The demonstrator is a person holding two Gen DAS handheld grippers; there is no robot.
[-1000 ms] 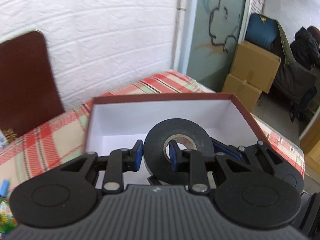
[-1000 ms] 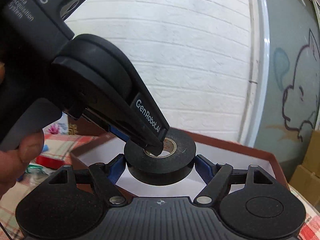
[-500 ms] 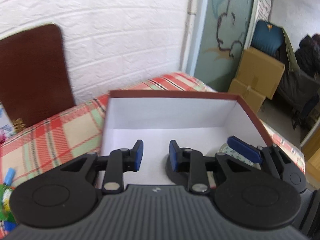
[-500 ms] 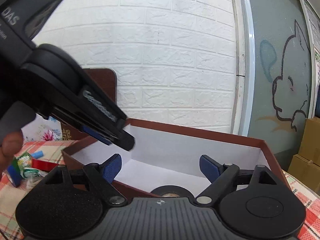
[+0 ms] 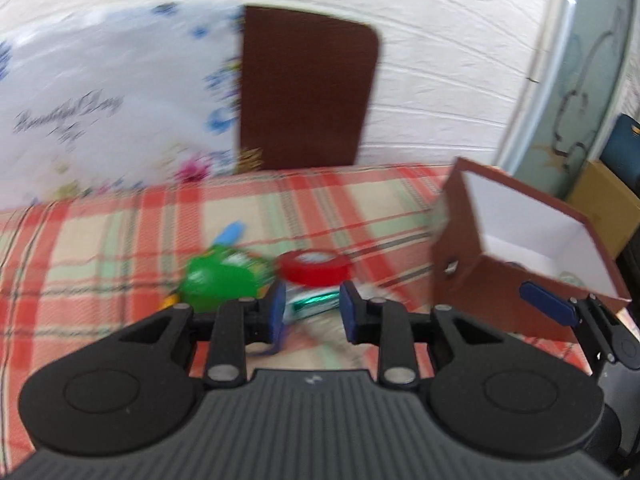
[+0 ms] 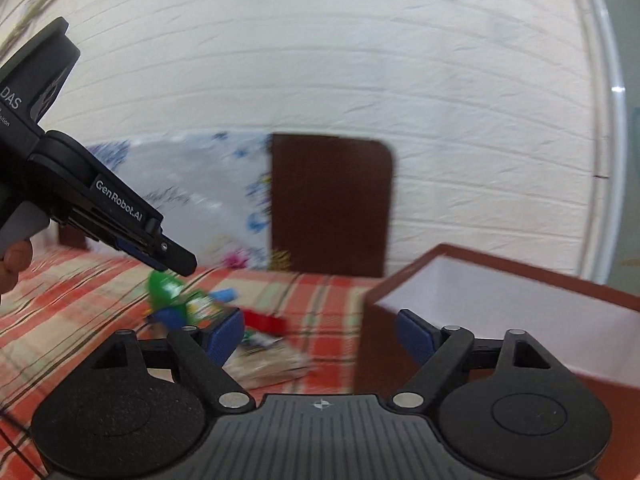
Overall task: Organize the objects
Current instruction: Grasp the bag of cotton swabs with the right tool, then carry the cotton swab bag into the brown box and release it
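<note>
Open cloth: the red-and-green checked cloth on the desk (image 5: 100,240) lies bare to the left of the clutter.
Right side: the brown cardboard box with white inside (image 5: 472,280) blocks passage.
Ahead: green packet (image 5: 216,280) and red tape roll (image 5: 314,266) sit close together.
Rear: dark brown upright board (image 5: 306,88) stands against the wall.

**Behind and beside the plaid table**

A white brick wall (image 6: 360,80) fills the background. Against it leans a dark brown board (image 5: 306,92) with rounded top corners, standing upright on the red, green and cream plaid tablecloth (image 5: 100,232). Just beside the board, to its left, a white floral bag (image 5: 100,108) carries blurred script lettering. At far right stands a grey-green door (image 5: 592,92) with a drawn cartoon outline, and near it a cardboard box (image 5: 604,208)
</note>
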